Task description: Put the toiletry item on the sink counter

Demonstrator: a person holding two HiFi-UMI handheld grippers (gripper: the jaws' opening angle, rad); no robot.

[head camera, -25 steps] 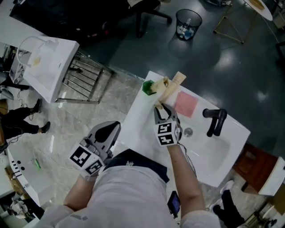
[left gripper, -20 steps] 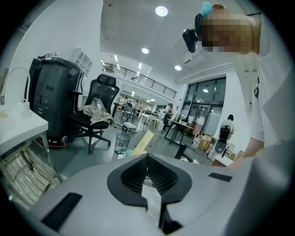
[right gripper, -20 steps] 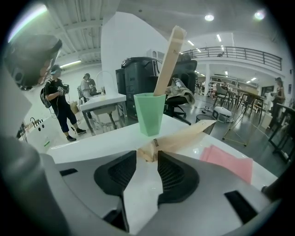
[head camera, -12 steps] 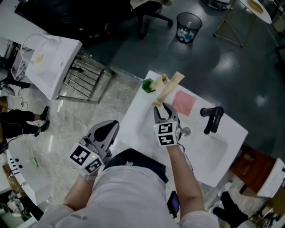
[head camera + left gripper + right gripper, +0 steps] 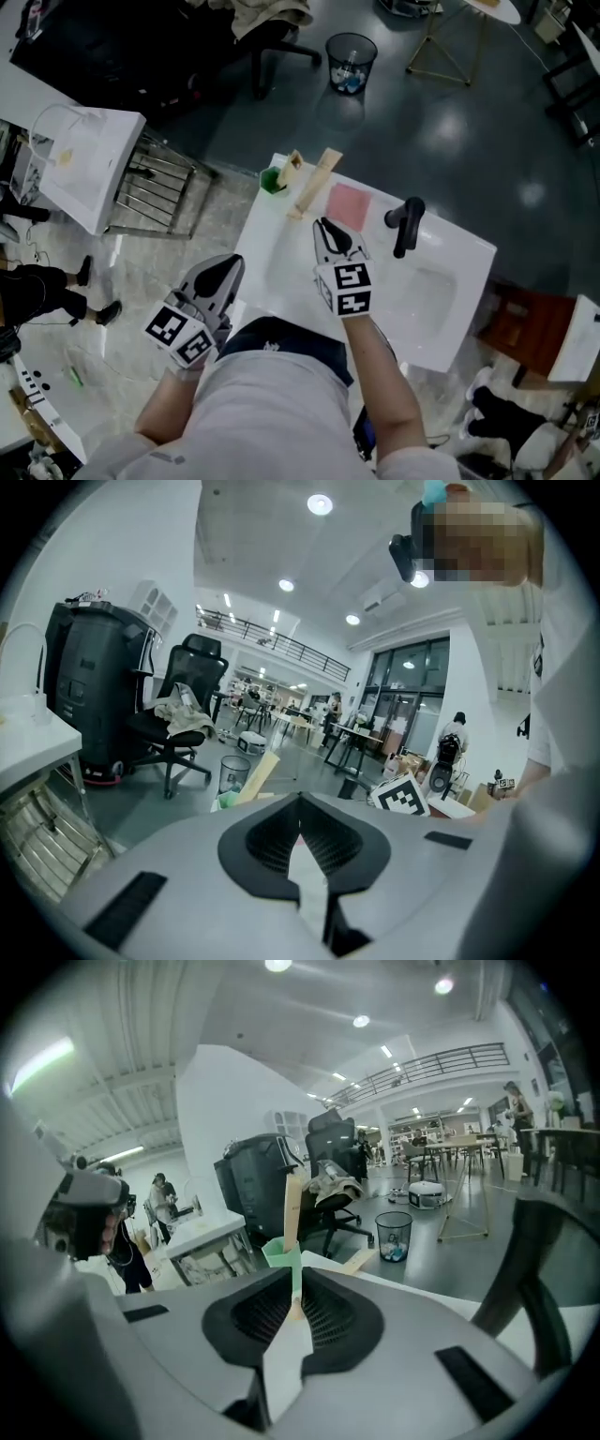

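Observation:
A long beige toiletry box point(image 5: 315, 184) lies flat on the white sink counter point(image 5: 281, 272), beside a green cup point(image 5: 271, 180) that holds a second beige box point(image 5: 292, 163). My right gripper point(image 5: 325, 228) hovers over the counter just short of the lying box and apart from it. Its jaws are closing, with nothing between them. In the right gripper view the cup point(image 5: 279, 1252) and the flat box point(image 5: 362, 1260) lie ahead of the right gripper point(image 5: 296, 1281). My left gripper point(image 5: 227, 269) hangs off the counter's left edge, shut and empty point(image 5: 300, 803).
A pink pad point(image 5: 347, 204) and a black faucet point(image 5: 404, 225) sit at the back of the counter, with the basin point(image 5: 427, 291) to the right. A white rack table point(image 5: 89, 159) stands at the left, and a mesh bin point(image 5: 351, 63) on the dark floor beyond.
The right gripper's tips were at the end of the lying box. They have drawn back from it, and the box stays on the counter. The left gripper has hardly moved.

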